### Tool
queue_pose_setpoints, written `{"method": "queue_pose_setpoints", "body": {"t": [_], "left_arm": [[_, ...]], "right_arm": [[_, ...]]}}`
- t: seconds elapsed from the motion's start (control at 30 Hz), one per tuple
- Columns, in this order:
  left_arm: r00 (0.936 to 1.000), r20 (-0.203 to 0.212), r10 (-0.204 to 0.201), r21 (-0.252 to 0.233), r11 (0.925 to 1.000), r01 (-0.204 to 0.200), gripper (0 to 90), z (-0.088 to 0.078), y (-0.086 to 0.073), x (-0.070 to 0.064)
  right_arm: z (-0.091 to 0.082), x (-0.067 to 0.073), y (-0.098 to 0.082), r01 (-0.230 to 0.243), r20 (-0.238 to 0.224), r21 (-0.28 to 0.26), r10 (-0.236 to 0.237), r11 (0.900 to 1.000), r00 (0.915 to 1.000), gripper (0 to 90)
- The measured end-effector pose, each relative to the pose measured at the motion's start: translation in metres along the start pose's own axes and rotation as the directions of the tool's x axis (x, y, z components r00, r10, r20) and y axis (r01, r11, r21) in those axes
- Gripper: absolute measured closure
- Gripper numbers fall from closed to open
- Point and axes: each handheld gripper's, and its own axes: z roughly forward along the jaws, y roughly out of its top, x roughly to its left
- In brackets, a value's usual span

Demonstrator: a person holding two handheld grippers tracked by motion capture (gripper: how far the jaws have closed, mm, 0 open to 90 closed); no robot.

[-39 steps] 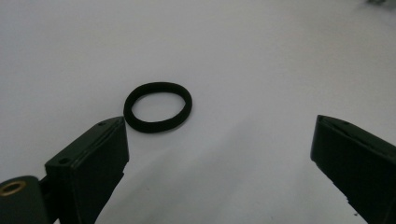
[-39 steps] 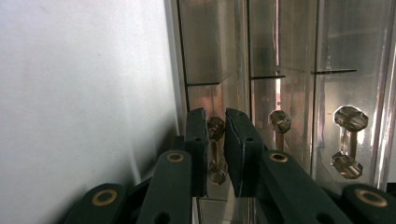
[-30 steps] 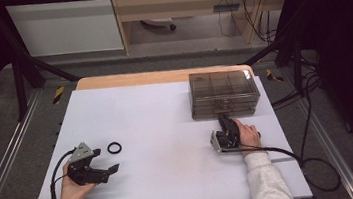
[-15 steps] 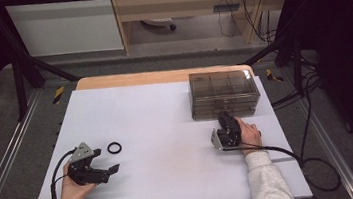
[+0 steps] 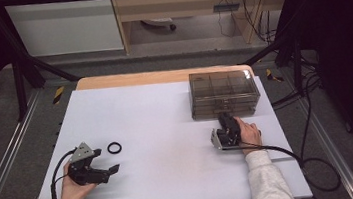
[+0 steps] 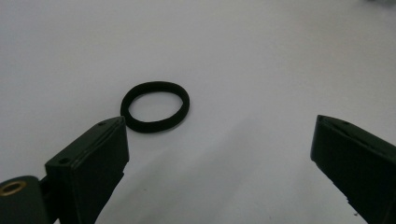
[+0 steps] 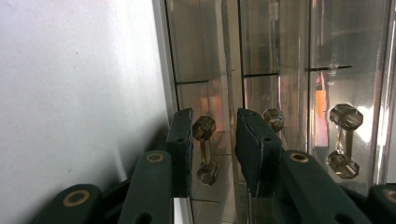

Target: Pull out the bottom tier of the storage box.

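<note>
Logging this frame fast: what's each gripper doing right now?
Left gripper: open, empty, black hair tie lying just ahead.
Right gripper: jaws either side of a drawer handle; grip cannot be told.

My left tool [image 5: 105,161] is black with a grey three-cornered plate and a looping black cable. My right tool [image 7: 214,140] has black jaws with brass-coloured pivot screws. I wear light grey sleeves [image 5: 269,179].

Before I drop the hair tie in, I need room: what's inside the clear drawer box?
The drawer box shows only bare dividers through its tinted walls; the compartments look empty. The lower drawers' depths are too dim to tell.
</note>
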Motion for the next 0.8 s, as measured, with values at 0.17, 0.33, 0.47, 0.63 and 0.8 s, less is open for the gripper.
{"method": "queue_pose_setpoints", "body": {"t": [0.17, 0.33, 0.47, 0.63, 0.8], "left_arm": [[1.0, 0.0, 0.0, 0.0, 1.0, 0.0, 4.3, -0.0001, 0.0, 0.0], [1.0, -0.001, -0.002, 0.0, 1.0, 0.002, 4.4, -0.0003, 0.0002, 0.0], [1.0, -0.001, -0.004, -0.003, 1.0, 0.004, 4.4, -0.0005, 0.0001, 0.0002], [1.0, -0.001, -0.001, -0.002, 1.0, 0.001, 4.4, -0.0006, 0.0003, -0.0001], [1.0, -0.001, 0.001, -0.003, 1.0, -0.001, 4.4, -0.001, 0.0005, -0.0005]], "right_arm": [[-0.0005, -0.0002, 0.0002, 0.012, -0.004, -0.001, -0.012, 1.0, 0.9999, 68.4], [-0.0024, 0.0004, 0.0005, 0.011, -0.007, 0.004, -0.011, 1.0, 0.9999, 68.5], [-0.0035, 0.0003, 0.0008, 0.017, -0.007, 0.0, -0.017, 1.0, 0.9998, 68.5], [-0.0059, 0.0007, 0.001, 0.018, -0.009, 0.001, -0.018, 1.0, 0.9998, 68.5], [-0.0081, 0.0011, 0.0014, 0.018, -0.011, 0.0, -0.018, 1.0, 0.9998, 68.6]]}}
